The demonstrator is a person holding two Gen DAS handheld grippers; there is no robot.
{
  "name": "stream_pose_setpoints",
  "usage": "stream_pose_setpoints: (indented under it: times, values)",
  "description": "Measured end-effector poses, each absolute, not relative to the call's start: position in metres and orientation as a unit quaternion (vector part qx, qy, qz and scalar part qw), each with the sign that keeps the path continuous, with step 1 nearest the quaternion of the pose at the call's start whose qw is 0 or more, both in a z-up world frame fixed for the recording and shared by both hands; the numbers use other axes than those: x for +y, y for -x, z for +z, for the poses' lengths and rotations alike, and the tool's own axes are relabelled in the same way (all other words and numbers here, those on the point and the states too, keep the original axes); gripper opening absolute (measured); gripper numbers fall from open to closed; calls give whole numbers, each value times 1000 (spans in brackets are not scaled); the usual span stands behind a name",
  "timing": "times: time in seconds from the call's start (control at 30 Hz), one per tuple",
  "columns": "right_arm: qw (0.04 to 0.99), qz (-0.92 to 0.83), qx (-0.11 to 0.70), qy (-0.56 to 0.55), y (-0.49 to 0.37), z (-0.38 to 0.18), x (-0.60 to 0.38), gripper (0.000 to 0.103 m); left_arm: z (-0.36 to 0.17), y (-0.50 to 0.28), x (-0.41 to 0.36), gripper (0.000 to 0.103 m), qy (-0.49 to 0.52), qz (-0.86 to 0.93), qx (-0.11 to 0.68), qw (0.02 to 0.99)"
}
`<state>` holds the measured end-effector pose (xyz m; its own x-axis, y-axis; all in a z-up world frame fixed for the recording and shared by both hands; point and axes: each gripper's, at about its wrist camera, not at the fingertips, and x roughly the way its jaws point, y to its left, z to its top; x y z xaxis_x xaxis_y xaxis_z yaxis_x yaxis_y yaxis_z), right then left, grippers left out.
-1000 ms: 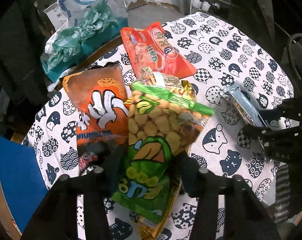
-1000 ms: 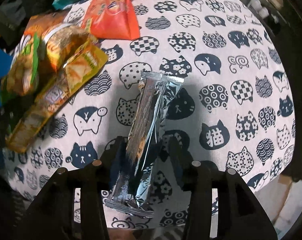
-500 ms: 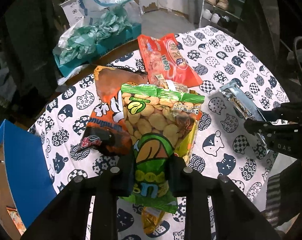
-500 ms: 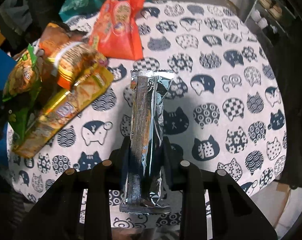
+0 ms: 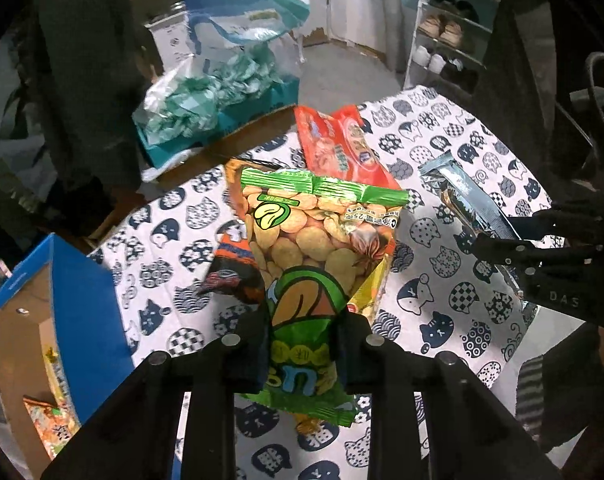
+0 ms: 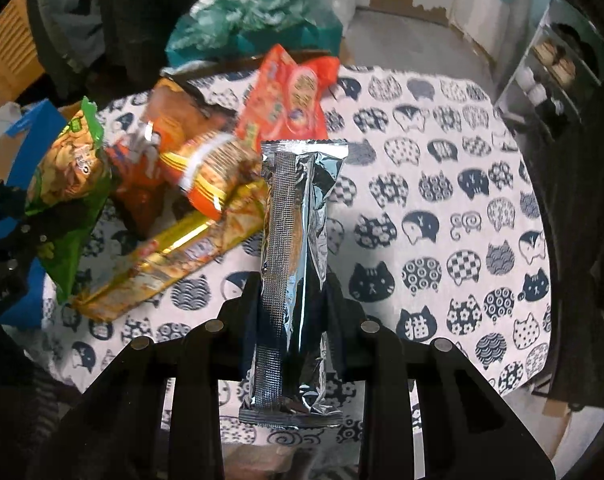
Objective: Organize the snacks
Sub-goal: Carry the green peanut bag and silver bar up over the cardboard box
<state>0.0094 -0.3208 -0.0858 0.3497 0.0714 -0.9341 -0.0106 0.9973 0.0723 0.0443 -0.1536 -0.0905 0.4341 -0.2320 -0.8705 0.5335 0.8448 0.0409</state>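
Left gripper (image 5: 302,334): its fingers (image 5: 250,344) are clenching the lower part of a green snack bag (image 5: 314,248), holding it lifted above the tabletop (image 5: 454,300).
Green snack bag: it is showing printed round biscuits and is standing upright in the centre of the left wrist view; in the right wrist view it is sitting at 9 o'clock.
Right gripper (image 6: 292,302): its fingers (image 6: 340,312) are squeezing a long silver foil packet (image 6: 298,220) near its lower end.
Silver foil packet: it is pointing toward 12 o'clock in the right wrist view, raised off the tabletop; in the left wrist view it is appearing at 3 o'clock.
Tabletop: it is wearing a white cloth printed with dark cat heads.
Red snack bag (image 5: 338,148): it is lying on the cloth at 12 o'clock, beyond the green bag.
Orange snack bag (image 6: 174,120): it is lying at 10 o'clock in the right wrist view, beside the red bag.
Gold packet (image 6: 174,256): it is lying at 9 o'clock in the right wrist view, partly under a striped orange packet (image 6: 210,168).
Blue cardboard box (image 5: 50,312): it is standing open at 8 o'clock in the left wrist view, off the tabletop edge.
Teal plastic bag (image 5: 206,96): it is sitting at 11 o'clock, past the far edge.
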Motion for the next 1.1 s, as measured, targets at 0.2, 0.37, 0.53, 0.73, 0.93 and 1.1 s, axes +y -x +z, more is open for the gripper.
stream_pose_setpoints:
  times: [0.2, 0.37, 0.53, 0.73, 0.93, 1.1]
  values:
    - [830, 43, 555, -19, -17, -78, -297, 28, -76, -46, -126, 25, -136, -208, 478, 842]
    - [836, 62, 545, -12, -24, -66, -278, 28, -63, -45, -101, 25, -125, -185, 469, 854]
    - [840, 82, 536, 0, -29, -52, -253, 28, -51, -44, -80, 25, -118, -167, 460, 864]
    - [843, 106, 527, 18, -37, -38, -219, 28, -41, -41, -53, 25, -100, -149, 456, 872]
    - [843, 132, 520, 38, -44, -28, -180, 28, -35, -41, -24, 25, -89, -126, 451, 879]
    - [842, 152, 516, 51, -51, -22, -148, 28, -32, -41, 1, 25, -76, -109, 451, 883]
